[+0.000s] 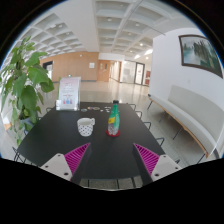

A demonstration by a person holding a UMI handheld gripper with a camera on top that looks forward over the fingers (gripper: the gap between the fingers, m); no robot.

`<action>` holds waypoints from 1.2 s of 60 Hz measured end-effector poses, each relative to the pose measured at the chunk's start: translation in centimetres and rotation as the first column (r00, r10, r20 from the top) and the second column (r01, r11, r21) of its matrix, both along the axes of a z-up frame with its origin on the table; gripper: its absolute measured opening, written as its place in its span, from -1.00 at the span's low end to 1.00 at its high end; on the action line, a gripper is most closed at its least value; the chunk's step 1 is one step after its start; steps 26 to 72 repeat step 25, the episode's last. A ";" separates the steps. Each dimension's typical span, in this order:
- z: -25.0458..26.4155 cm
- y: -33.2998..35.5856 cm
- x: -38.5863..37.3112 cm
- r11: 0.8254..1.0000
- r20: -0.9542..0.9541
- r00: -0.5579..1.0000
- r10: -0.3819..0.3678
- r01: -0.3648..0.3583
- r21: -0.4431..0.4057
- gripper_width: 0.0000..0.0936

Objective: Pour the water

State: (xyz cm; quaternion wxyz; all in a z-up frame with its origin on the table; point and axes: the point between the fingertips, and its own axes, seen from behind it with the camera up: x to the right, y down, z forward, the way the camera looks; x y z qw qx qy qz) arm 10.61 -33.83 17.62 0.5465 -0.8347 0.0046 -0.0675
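Note:
A green bottle (114,119) with a red cap and a label stands upright on the dark table (60,135), beyond my fingers. A white patterned cup (86,126) stands just to its left, a small gap apart from it. My gripper (111,158) is open and empty; its two pink pads (75,156) are spread wide over the near part of the table. Bottle and cup lie ahead, between the lines of the two fingers but well beyond the fingertips.
A leafy plant (20,85) stands by the table's left side. A white sign stand (69,92) is beyond the table's far left end. Chairs (150,125) line the table's right side. A white wall with a framed picture (200,53) is at right.

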 end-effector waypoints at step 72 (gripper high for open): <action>-0.8 0.1 0.4 1.000 0.036 0.999 -0.004 0.003 0.028 0.83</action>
